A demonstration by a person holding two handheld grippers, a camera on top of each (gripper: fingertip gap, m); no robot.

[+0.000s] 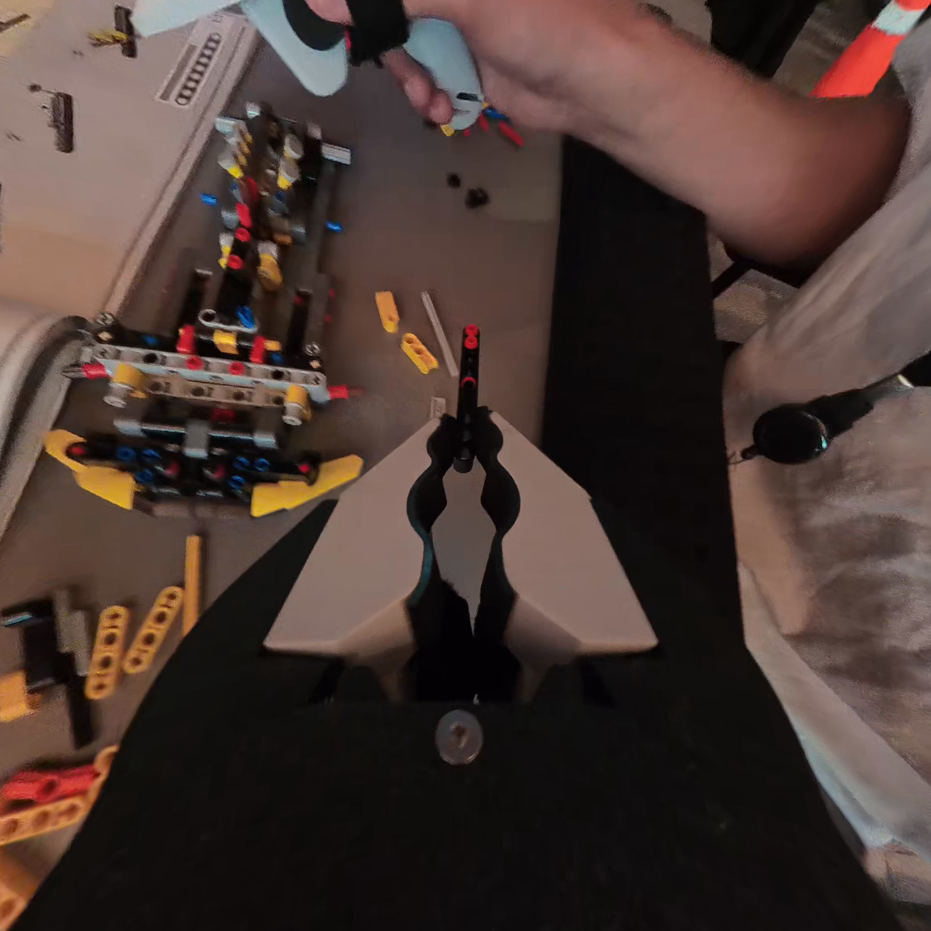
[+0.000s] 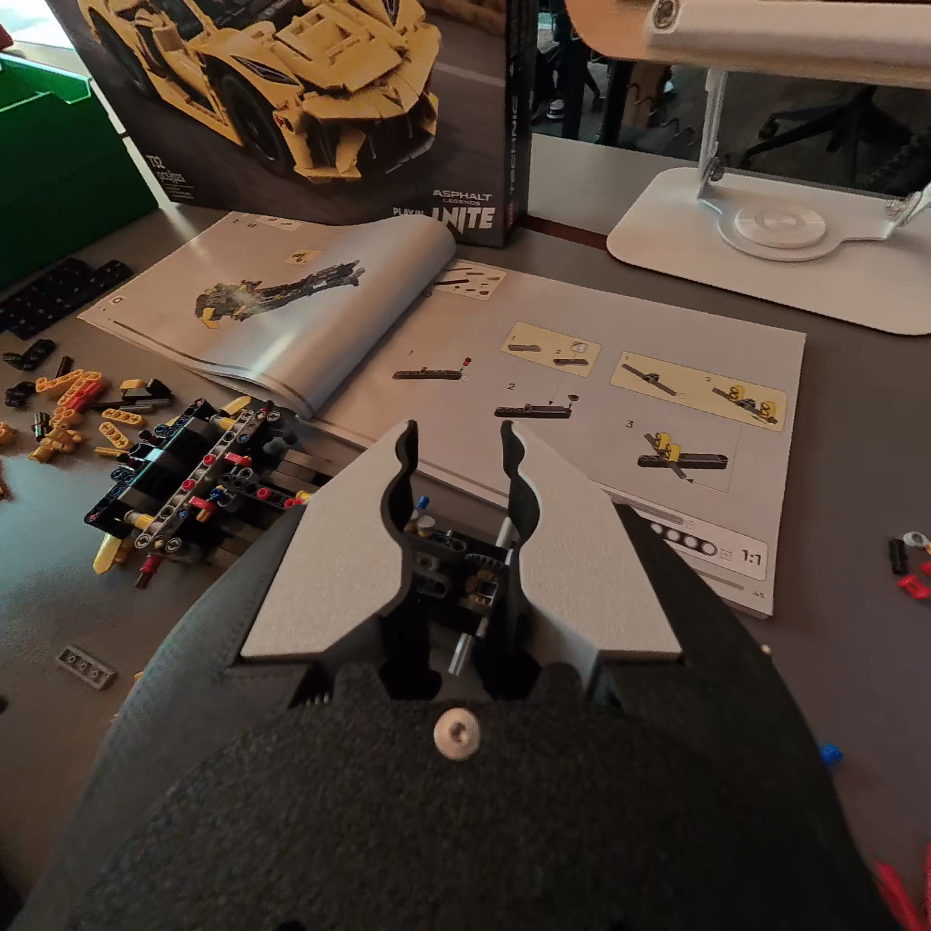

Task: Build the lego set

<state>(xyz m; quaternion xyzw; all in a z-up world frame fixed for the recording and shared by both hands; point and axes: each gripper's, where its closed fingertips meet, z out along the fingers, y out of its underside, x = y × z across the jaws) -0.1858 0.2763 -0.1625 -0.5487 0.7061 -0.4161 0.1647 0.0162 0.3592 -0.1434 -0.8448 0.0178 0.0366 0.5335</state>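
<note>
My left gripper [image 1: 466, 433] is shut on a black beam [image 1: 468, 373] with red pins at its far end. It holds the beam pointing away, over the table's near edge. The partly built chassis [image 1: 201, 362], black and grey with yellow fenders, lies to its left. In the right wrist view the chassis [image 2: 201, 483] lies left of my right gripper [image 2: 459, 433]. That gripper is open, and the chassis's narrow end [image 2: 453, 564] shows low between its fingers; I cannot tell whether they touch. A hand [image 1: 504, 65] holds the right gripper's handle.
The open instruction booklet [image 2: 604, 352] lies ahead of the right gripper, with the set's box [image 2: 302, 126] and a white stand base [image 2: 755, 262] behind. Loose yellow beams [image 1: 151, 629] and small yellow pieces [image 1: 418, 352] lie near the chassis. Loose pieces [image 2: 65, 398] lie far left. The left gripper's tips are roughly 20 cm from the right gripper's.
</note>
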